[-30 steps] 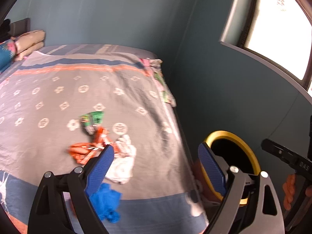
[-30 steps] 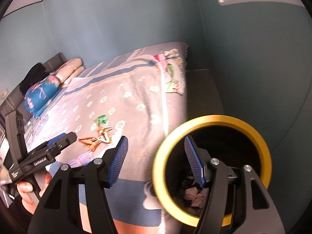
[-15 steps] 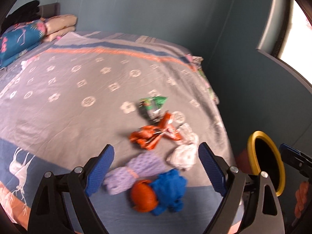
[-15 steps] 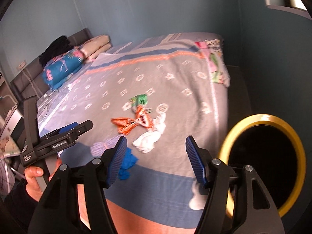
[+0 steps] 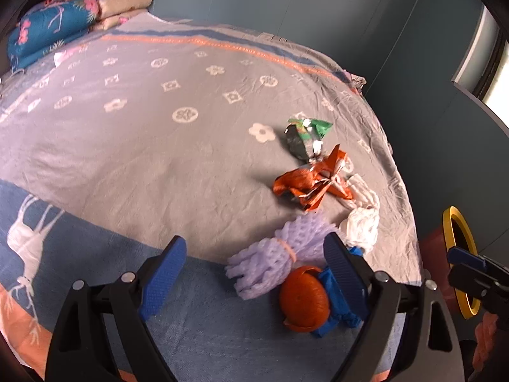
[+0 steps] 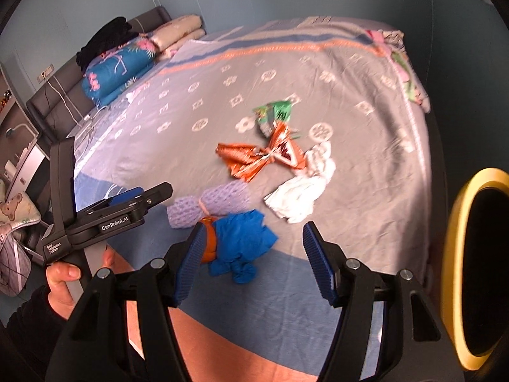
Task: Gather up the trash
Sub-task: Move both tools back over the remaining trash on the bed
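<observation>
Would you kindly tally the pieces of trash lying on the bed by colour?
Orange: 2, wrapper, peel
Green: 1, wrapper
White: 1, crumpled tissue
Purple: 1, foam net
Blue: 1, glove
Total: 6

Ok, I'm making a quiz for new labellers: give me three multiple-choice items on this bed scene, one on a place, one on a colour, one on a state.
1. Where does the orange peel lie?
A. beside the blue crumpled glove
B. on the pillows
C. in the bin

2. What colour is the bin's round rim?
A. red
B. yellow
C. white

3. How do the right tongs stand?
A. shut on the glove
B. shut on nothing
C. open, holding nothing

Answers: 1 A, the peel touches the glove on the blanket. 2 B, the ring is yellow. 3 C, the blue pads stand apart with nothing pressed between them.
</observation>
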`<action>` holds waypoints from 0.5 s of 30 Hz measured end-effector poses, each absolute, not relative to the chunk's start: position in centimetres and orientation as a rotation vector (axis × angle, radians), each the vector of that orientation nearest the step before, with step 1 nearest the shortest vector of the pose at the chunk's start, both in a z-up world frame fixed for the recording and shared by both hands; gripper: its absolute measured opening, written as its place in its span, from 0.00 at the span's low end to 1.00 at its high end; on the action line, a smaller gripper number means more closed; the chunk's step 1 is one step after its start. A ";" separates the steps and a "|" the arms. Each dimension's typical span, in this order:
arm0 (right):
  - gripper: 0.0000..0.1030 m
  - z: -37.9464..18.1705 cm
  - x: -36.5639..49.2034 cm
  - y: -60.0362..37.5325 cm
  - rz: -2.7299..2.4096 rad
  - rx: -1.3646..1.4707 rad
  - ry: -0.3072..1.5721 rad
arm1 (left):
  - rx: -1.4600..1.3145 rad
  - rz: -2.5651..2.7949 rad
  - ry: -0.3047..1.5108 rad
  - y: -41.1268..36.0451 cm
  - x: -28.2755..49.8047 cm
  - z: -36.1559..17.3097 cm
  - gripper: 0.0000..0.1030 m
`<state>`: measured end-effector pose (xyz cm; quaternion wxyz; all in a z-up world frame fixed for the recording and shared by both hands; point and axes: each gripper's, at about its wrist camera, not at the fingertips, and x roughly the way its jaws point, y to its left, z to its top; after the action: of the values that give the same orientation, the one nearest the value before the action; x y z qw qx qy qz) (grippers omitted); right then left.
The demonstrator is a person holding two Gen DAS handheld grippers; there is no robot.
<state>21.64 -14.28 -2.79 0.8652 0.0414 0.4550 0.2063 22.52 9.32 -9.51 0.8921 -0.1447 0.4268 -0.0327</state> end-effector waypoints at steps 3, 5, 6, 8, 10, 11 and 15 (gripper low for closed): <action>0.58 -4.0 22.3 -13.3 0.441 0.081 0.982 | -0.317 -0.070 0.900 9.6 22.7 -10.5 0.82; 0.58 -4.7 22.7 -12.8 0.443 0.078 0.994 | -0.324 -0.072 0.911 9.7 22.9 -11.0 0.82; 0.58 -4.9 22.9 -12.7 0.445 0.078 0.999 | -0.326 -0.073 0.915 9.8 22.9 -11.2 0.82; 0.58 -5.6 23.2 -12.2 0.452 0.082 1.016 | -0.332 -0.076 0.925 9.9 23.1 -11.7 0.82; 0.58 -6.1 23.4 -12.0 0.456 0.083 1.028 | -0.343 -0.081 0.934 10.0 23.3 -12.1 0.82; 0.58 -6.3 23.6 -11.9 0.459 0.084 1.034 | -0.350 -0.087 0.939 10.1 23.3 -12.3 0.82; 0.58 -7.6 24.2 -11.4 0.480 0.109 1.065 | -0.363 -0.103 0.951 9.8 23.6 -12.8 0.81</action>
<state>24.16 -11.38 -7.62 0.8327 0.0516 0.5026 0.2266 23.65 9.84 -12.84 0.8719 -0.1738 0.4551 -0.0494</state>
